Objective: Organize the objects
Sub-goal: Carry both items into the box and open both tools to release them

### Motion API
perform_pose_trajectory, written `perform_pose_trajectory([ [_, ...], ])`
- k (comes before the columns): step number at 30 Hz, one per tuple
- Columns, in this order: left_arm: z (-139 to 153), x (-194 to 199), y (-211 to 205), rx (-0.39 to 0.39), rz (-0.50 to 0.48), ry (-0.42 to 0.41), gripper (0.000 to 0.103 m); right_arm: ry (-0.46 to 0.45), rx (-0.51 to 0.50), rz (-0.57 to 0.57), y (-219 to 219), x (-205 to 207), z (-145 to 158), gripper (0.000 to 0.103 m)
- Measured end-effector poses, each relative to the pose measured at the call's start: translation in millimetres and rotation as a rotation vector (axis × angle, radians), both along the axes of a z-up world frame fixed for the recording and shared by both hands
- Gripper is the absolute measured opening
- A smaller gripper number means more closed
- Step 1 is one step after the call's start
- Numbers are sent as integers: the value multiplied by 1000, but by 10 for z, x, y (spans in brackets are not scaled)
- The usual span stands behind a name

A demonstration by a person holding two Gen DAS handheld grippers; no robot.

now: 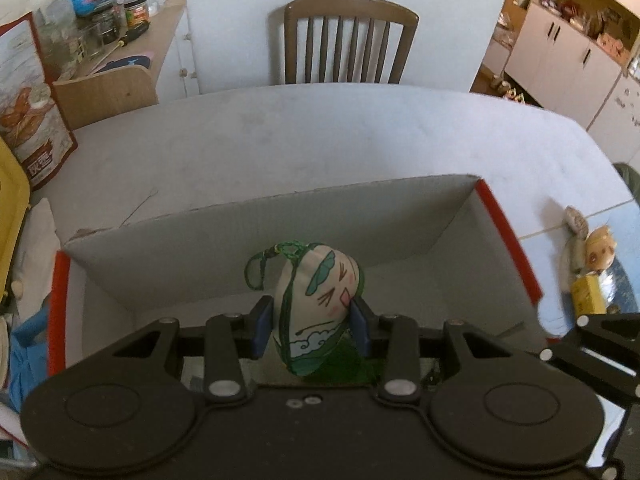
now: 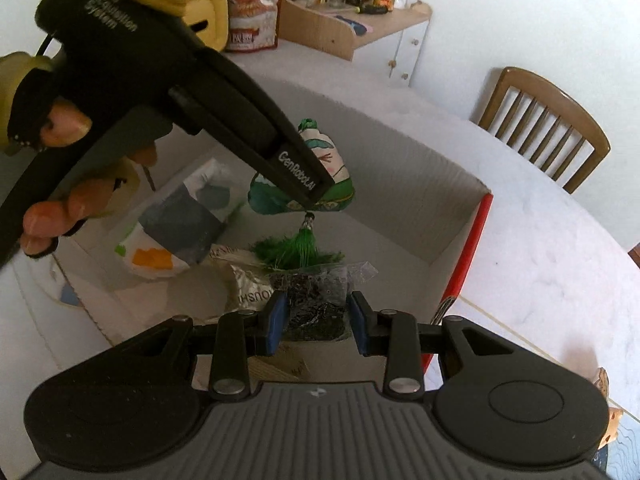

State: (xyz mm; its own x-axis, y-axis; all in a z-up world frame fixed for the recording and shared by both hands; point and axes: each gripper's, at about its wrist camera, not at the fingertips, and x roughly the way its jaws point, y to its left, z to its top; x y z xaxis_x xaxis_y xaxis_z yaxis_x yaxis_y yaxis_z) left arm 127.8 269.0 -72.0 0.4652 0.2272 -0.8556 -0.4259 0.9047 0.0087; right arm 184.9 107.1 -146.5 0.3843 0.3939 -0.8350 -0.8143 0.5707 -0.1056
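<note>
My left gripper [image 1: 311,322] is shut on a small cone-shaped plush charm [image 1: 320,300] with a drawn face, a green cord loop and a green tassel. It hangs over the open cardboard box [image 1: 280,240] with red edges. In the right wrist view the left gripper [image 2: 308,188], held by a gloved hand [image 2: 48,128], grips the charm [image 2: 326,156] while the tassel [image 2: 300,248] brushes a clear bag of dark bits [image 2: 316,296] lying in the box [image 2: 440,208]. My right gripper [image 2: 316,328] is open just above that bag, at the box's near side.
The box also holds a white, grey and orange pack [image 2: 172,232] and a silvery packet [image 2: 240,284]. A doll head [image 1: 598,252] and small yellow box [image 1: 588,296] lie right of the box. A chair [image 1: 348,40], cluttered shelf [image 1: 116,40] and snack bag [image 1: 28,120] stand beyond.
</note>
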Motion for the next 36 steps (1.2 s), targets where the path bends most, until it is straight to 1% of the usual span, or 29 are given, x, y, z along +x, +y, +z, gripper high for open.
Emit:
perform_pose_trajectory([
  [4,-87,33,-5,15,-22,26,39,4,-13,-4,12,-13,-65,34],
  [13,-238,116,-4,1,-33,95,41,-3,-16,-5,12,-45,-70,34],
  [15,-245,121,-8,-4,-31,103,42,1,-14,-6,9,-41,-59,37],
  [19,-256,120,-5,-6,-25,118,43,5,4,-16,0,-54,-16,51],
  [22,-236,99,-24,-6,-28,115,46,11,21,-17,-16,-84,17,53],
  [24,-223,96,-24,-3,-31,112,51,12,28,-17,-25,-109,36,53],
  [25,-208,82,-39,1,-30,109,56,13,34,-18,-32,-118,47,53],
  [26,-195,72,-54,3,-29,105,57,15,40,-21,-40,-128,59,53],
  [30,-125,27,-103,8,-32,92,59,18,59,-27,-72,-154,112,53],
  [33,-49,-2,-131,17,-37,75,64,28,88,-42,-117,-180,176,53],
  [36,47,-53,-163,27,-37,60,64,42,117,-57,-183,-212,246,59],
])
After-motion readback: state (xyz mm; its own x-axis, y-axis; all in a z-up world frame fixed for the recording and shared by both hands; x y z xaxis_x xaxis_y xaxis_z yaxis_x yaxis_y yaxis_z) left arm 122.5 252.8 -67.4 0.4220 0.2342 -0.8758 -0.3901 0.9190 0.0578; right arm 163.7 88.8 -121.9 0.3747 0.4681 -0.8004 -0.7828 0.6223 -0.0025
